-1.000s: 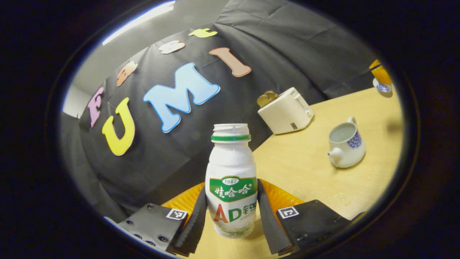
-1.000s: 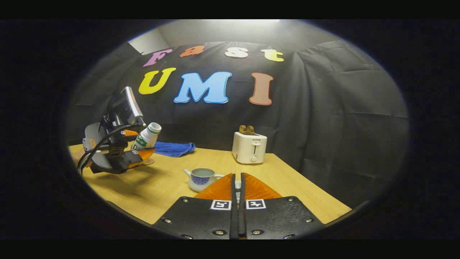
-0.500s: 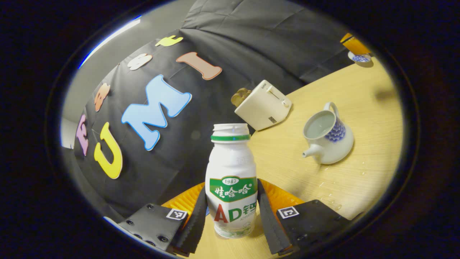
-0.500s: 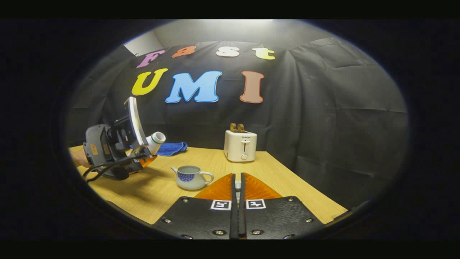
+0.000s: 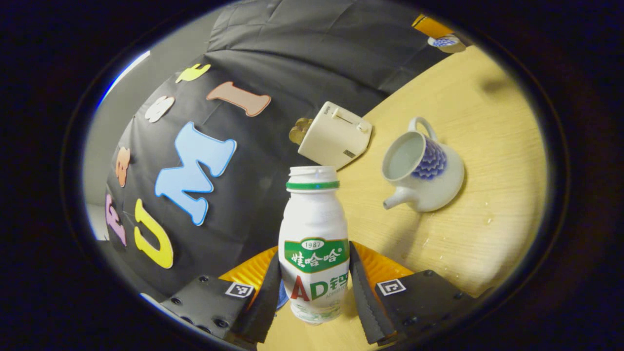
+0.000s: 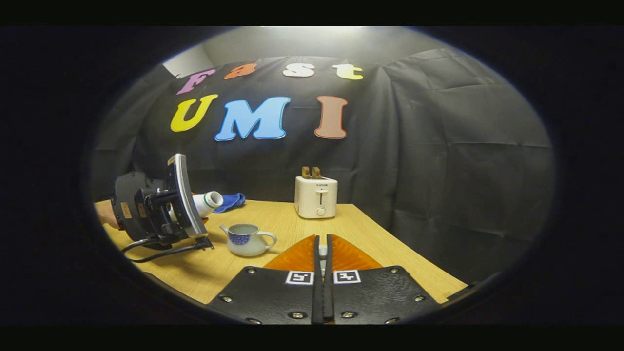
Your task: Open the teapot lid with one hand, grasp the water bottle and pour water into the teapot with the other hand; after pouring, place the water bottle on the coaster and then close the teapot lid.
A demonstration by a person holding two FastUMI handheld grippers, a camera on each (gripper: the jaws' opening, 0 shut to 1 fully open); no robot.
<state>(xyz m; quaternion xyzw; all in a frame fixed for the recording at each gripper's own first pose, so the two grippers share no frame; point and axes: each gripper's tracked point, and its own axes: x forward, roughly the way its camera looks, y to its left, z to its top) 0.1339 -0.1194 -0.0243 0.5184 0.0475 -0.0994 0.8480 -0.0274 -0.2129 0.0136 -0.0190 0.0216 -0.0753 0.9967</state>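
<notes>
Counting the desk (image 6: 273,229): one teapot (image 5: 423,170), one toaster (image 6: 316,197), one blue cloth (image 6: 229,201). The left gripper (image 5: 314,287) has its jaws clamped on the single water bottle (image 5: 314,243), now tipped almost level with its open mouth beside the uncovered teapot; a second ago the bottle stood steeper and farther from it. The right gripper (image 6: 322,273) has its jaws pressed together on the teapot lid (image 5: 446,42), held well away from the pot, as before.
</notes>
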